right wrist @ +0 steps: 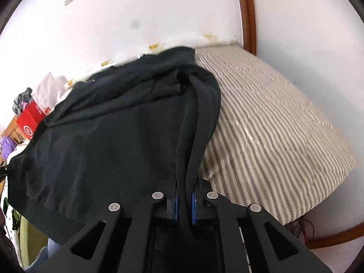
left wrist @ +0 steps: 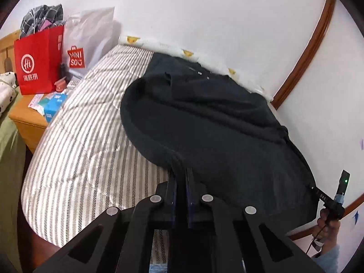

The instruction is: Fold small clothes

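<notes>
A dark navy garment [left wrist: 204, 118] lies spread over the striped bed cover [left wrist: 86, 125] along the wall. My left gripper [left wrist: 181, 173] is shut on the garment's near hem, which rises into the jaws. In the right wrist view the same garment [right wrist: 109, 136] hangs in long folds from my right gripper [right wrist: 184, 188], shut on a bunched edge of the cloth between its blue pads. In the left wrist view the right gripper's handle [left wrist: 339, 195] shows at the far right, held by a hand [left wrist: 327, 225], with the garment stretched toward it.
A red paper bag [left wrist: 37, 61] and a white shopping bag [left wrist: 88, 38] stand on a wooden nightstand [left wrist: 27, 118] left of the bed, with small boxes [left wrist: 53, 104]. A white wall with brown wooden trim [left wrist: 311, 45] runs behind. Striped cover [right wrist: 273, 125] lies bare to the right.
</notes>
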### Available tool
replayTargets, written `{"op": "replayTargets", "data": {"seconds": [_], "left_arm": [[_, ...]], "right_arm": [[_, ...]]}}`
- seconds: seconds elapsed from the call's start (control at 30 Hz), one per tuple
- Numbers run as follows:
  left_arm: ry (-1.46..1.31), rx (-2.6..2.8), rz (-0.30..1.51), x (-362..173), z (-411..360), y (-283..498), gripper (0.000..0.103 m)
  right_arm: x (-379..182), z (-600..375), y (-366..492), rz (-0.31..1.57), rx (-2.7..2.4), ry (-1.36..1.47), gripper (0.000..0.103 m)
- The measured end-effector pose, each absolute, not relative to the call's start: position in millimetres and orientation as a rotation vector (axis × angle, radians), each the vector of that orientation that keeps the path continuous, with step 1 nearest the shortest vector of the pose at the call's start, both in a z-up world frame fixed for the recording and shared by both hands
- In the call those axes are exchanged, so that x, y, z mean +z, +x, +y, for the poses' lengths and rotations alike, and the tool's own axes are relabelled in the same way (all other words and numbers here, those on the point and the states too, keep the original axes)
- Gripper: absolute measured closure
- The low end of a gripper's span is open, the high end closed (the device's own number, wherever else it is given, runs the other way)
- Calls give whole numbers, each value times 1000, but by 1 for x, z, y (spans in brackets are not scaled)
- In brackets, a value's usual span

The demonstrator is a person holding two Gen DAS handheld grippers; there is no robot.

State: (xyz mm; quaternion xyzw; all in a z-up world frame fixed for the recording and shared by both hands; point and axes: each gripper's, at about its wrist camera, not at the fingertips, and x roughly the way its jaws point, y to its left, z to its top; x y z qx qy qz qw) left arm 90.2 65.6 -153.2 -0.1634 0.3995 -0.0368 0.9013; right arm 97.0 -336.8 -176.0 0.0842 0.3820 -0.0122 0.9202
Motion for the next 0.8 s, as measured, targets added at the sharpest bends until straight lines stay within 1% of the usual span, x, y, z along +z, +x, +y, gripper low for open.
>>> {"op": "replayTargets", "data": {"seconds": [0.23, 0.4, 0.6, 0.8], "left_arm": [[-353, -47, 824, -148, 74, 68, 97], [-375, -50, 799, -143, 77, 66, 97], [-363, -78, 772, -126, 72, 89, 97], [-357, -61, 733, -107, 75, 136, 97]], "right_arm": [[-160, -337, 71, 731, 47, 227, 96], [-147, -334, 71, 705, 69, 228, 95], [-123, -336, 89, 648, 84, 254, 95], [-99, -334, 141, 615, 91, 242, 95]]}}
